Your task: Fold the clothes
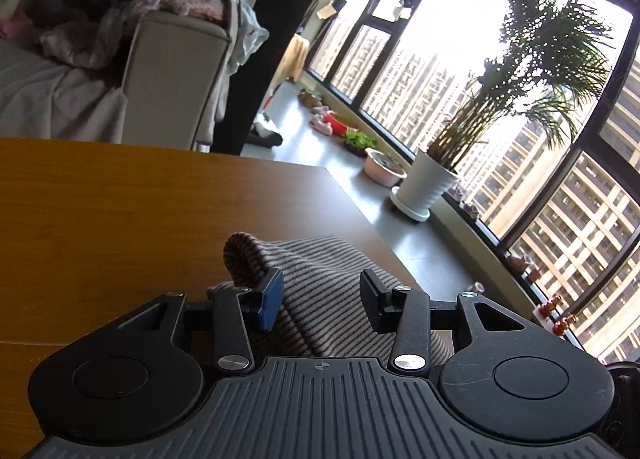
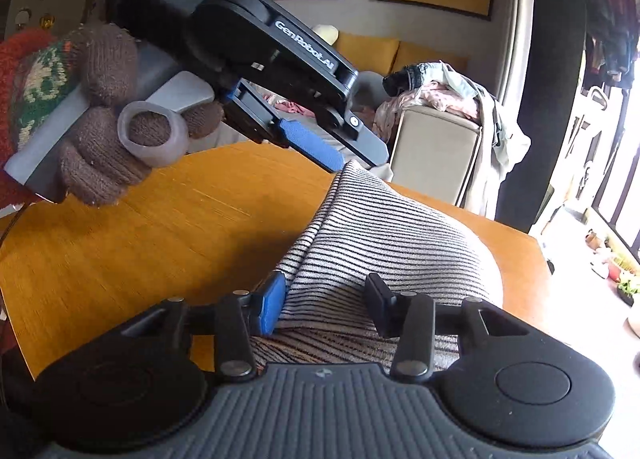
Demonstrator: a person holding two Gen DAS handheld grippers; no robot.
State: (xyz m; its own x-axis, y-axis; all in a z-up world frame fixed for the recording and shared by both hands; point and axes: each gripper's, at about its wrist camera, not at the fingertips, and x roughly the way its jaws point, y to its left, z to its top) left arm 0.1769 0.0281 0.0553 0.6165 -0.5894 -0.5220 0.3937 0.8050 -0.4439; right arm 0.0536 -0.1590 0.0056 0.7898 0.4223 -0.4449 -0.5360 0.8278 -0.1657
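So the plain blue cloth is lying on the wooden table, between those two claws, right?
Not quite: the cloth is striped, light with thin dark lines, not plain blue. Only the claw pads are blue. The right wrist view shows this best. The rest holds: it lies on the wooden table, between the left claw and the right claw.

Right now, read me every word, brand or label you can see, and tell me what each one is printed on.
"DAS": on the left gripper's dark body.
"GenRobot.AI": along that gripper's black arm.
Small white lines under "DAS": too blurred to read.
Left wrist view: no readable text.
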